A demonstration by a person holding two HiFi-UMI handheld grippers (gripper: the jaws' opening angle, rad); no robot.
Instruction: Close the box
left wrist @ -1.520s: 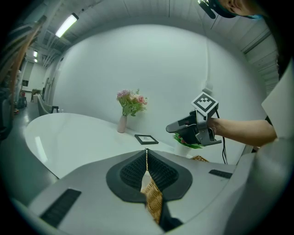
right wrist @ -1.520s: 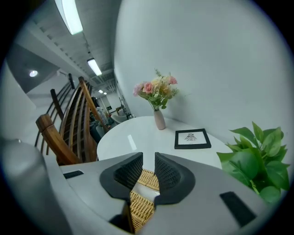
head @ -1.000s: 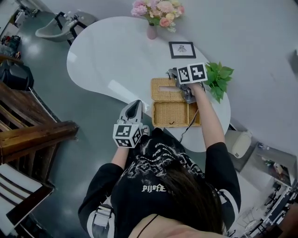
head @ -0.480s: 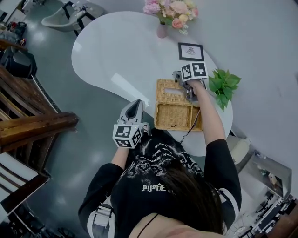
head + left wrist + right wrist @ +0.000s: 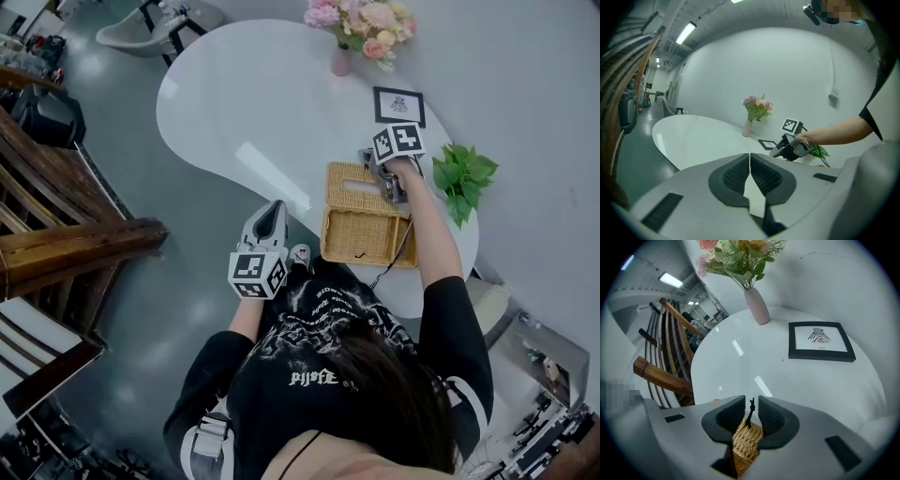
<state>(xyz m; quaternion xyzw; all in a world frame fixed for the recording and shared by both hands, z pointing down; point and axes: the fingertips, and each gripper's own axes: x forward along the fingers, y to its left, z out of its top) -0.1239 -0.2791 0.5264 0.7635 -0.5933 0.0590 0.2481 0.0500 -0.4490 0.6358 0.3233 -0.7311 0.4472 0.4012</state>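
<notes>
the tan woven wicker box (image 5: pixel 367 242) sat open at the near edge of the glossy white rounded table (image 5: pixel 244 103), its flat wicker lid (image 5: pixel 349 183) folded open toward the table's middle. the grey right gripper (image 5: pixel 751 404) pinched that lid's edge, a thin black clasp (image 5: pixel 749 418) poking up between its pads. the grey left gripper (image 5: pixel 750 157) hung off the table's near side, jaws pressed together, nothing between them.

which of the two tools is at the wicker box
The right tool: its jaws grip the wicker lid above the table. The left tool is shut on nothing and held off the table's edge, over the floor.
</notes>
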